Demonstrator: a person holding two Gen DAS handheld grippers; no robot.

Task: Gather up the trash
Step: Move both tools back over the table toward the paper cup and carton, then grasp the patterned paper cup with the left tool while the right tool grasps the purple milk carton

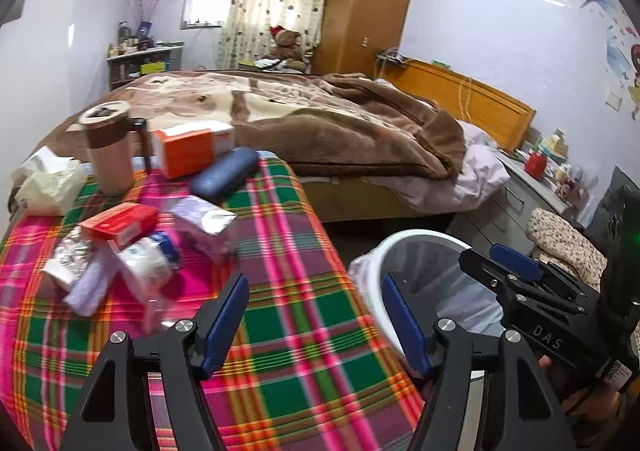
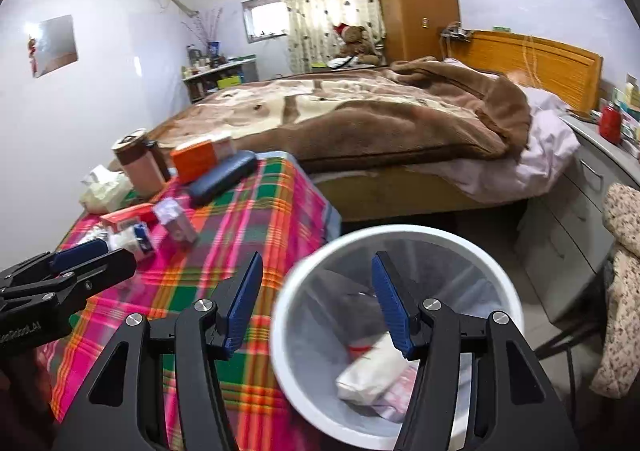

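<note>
The pile of trash (image 1: 120, 251) lies up and left of the empty, open left gripper (image 1: 314, 321), nearer than the empty, open right gripper (image 2: 316, 303) over the bin (image 2: 400, 235).

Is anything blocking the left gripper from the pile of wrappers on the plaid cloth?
Nothing visible: the left gripper is open and empty, with only bare plaid cloth between it and the wrappers.

Table, plaid cloth (image 1: 280, 331): mug (image 1: 108, 147), tissues (image 1: 48, 183), orange box (image 1: 188, 149), blue case (image 1: 224, 175), red box (image 1: 120, 223), crumpled wrappers (image 1: 80, 271). Bin (image 2: 496, 275) on floor.
</note>
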